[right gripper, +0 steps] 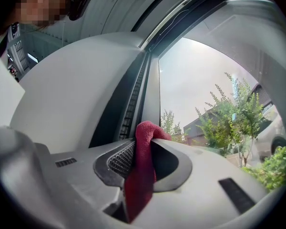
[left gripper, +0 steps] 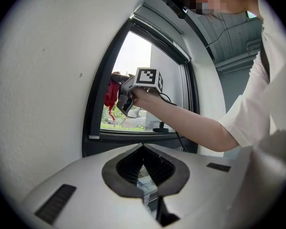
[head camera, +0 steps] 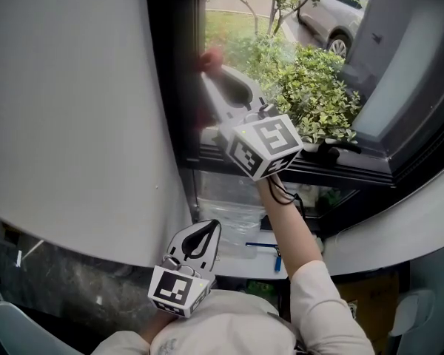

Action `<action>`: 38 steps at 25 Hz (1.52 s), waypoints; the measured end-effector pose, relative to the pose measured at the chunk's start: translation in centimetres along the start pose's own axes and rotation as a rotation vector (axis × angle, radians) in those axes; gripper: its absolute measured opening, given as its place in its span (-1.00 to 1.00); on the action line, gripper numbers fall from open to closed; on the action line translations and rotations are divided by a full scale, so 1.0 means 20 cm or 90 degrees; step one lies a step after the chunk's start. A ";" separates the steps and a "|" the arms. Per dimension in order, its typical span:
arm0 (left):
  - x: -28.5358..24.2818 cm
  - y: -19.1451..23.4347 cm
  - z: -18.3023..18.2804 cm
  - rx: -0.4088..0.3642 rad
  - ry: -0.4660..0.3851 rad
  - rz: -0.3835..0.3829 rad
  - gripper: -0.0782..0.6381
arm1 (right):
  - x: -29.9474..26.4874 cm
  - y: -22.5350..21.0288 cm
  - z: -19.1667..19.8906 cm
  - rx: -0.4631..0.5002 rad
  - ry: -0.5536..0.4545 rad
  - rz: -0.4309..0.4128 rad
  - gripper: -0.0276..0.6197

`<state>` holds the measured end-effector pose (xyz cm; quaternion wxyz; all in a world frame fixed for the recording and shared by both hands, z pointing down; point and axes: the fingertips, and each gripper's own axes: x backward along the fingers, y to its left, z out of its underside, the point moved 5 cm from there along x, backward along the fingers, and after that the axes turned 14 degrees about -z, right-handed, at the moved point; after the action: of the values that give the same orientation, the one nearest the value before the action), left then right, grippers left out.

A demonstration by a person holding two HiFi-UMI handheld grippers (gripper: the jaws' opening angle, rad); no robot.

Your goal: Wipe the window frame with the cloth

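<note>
Clamping cloth point(right gripper: 141, 175), right tool point(right gripper: 148, 133); left gripper view shows it dangling.

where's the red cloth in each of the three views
Head view: upper middle, cloth by the dark window frame upright.
Left gripper view: left of centre, cloth bunched beside that frame.
Right gripper view: bottom centre, cloth clamped in the right gripper, frame behind.
Shared landmark: the dark window frame.

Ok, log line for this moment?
right gripper: shut on red cloth, raised beside window frame upright | left gripper: shut, empty, held low | contact: unclear
</note>
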<state>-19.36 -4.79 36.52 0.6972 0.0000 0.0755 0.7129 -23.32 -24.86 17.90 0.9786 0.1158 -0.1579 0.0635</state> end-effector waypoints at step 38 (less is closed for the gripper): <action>0.12 -0.03 0.01 -0.008 -0.009 0.017 -0.76 | 0.17 0.13 0.52 -0.106 0.184 0.058 -0.63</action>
<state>-18.75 -2.45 36.38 0.6881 0.0015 0.0658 0.7226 -23.62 -24.70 29.13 0.9934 0.0170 -0.0253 0.1108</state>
